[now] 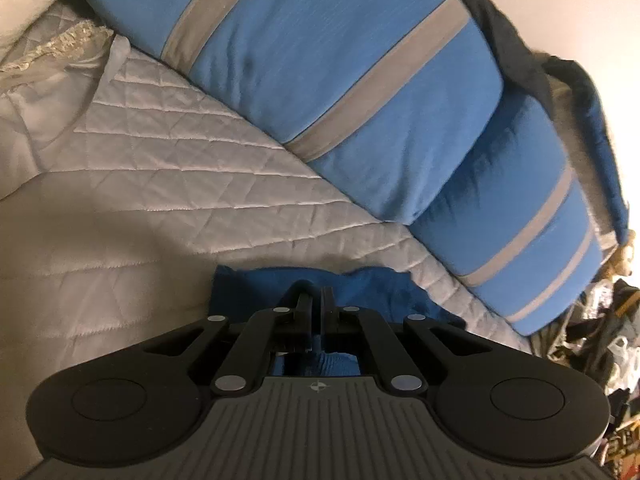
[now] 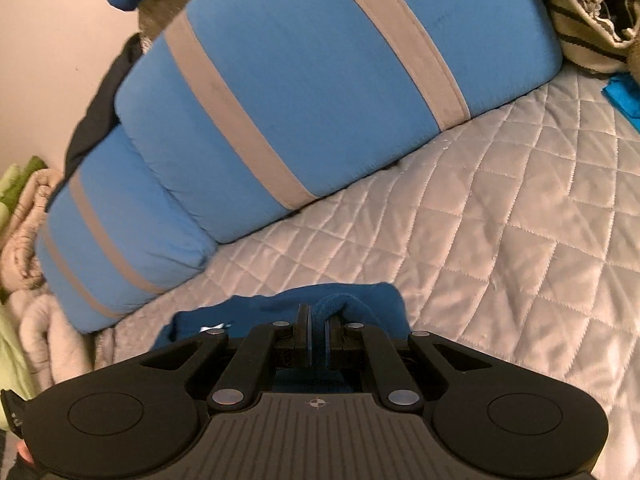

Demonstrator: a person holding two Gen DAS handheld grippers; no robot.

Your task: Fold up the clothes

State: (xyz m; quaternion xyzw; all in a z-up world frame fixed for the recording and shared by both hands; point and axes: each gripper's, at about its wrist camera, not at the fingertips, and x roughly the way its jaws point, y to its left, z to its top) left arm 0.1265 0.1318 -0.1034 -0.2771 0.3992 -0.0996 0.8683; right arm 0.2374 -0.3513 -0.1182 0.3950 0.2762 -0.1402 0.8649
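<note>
Left gripper (image 1: 316, 300), bottom centre of frame, jaws pinched narrow on dark blue garment (image 1: 384, 292) bunched over quilted bedspread (image 1: 160, 184). Right gripper (image 2: 318, 320), bottom centre of its view, clamped on rolled edge of same blue cloth (image 2: 280, 308). Blue cushions with grey stripes (image 2: 304, 92) fill upper frame, resting on quilt (image 2: 500, 220).

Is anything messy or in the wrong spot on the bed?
Mostly tidy. Both grippers, left and right, pinch a dark blue garment above the quilted bedspread. The odd bits: dark clothing draped over the striped blue cushions, and a clutter pile beside the bed.
</note>
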